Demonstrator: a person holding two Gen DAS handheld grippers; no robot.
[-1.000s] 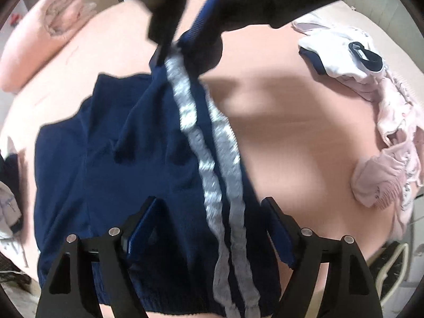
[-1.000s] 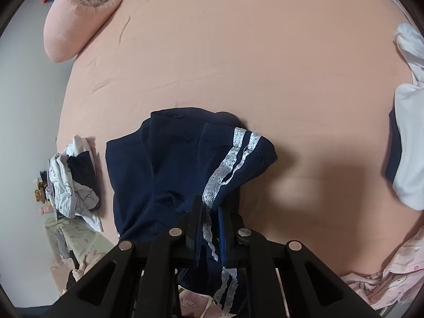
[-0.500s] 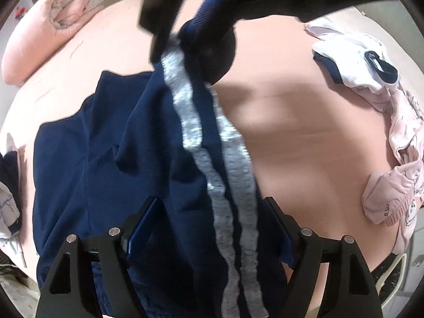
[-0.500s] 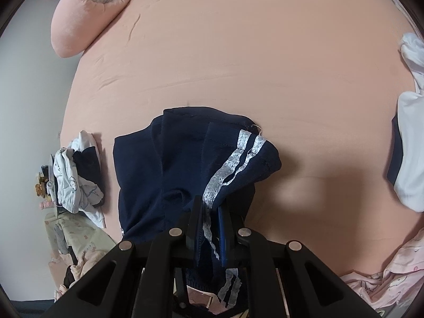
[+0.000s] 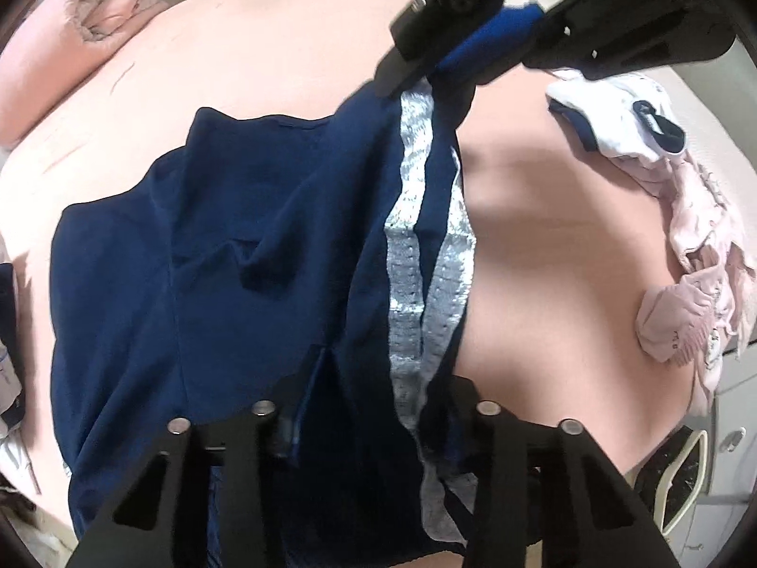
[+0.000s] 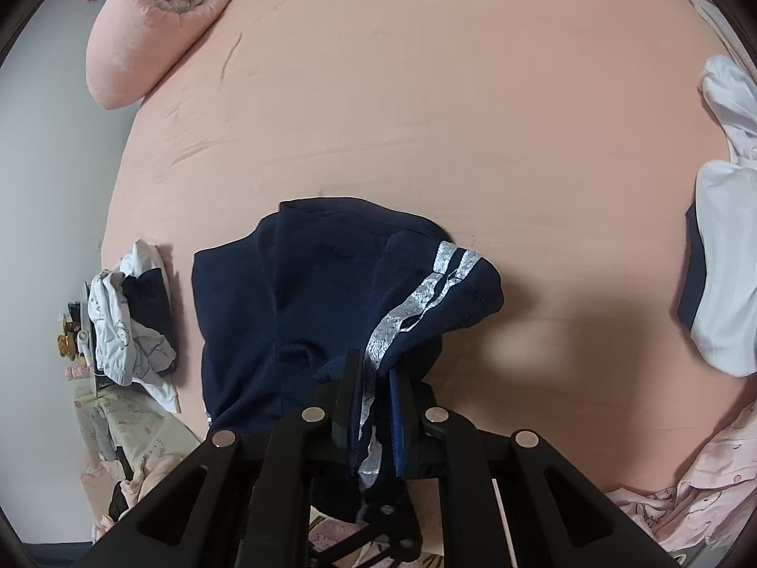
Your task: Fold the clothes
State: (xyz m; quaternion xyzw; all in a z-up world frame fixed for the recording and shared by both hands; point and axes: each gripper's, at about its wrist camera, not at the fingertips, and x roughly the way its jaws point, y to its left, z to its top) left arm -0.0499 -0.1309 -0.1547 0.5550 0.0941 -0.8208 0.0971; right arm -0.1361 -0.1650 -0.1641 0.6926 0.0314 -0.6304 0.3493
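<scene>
Navy trousers (image 5: 246,246) with two silver side stripes (image 5: 411,236) lie partly on the pink bed; they also show in the right wrist view (image 6: 303,303). My right gripper (image 6: 374,378) is shut on the striped edge and holds it above the bed; it shows at the top of the left wrist view (image 5: 444,61). My left gripper (image 5: 378,393) has narrowed around the striped fabric near the waistband, and cloth fills the gap between the fingers.
A rolled pink blanket (image 6: 161,14) lies at the bed's far left. White and navy clothes (image 6: 724,274) and pink clothes (image 5: 700,255) lie at the right. A heap of clothes (image 6: 127,326) sits off the bed's left edge.
My left gripper's fingers have closed in from wide open onto the striped fabric. My right gripper has lifted and carried its striped edge to the right, spreading the trousers.
</scene>
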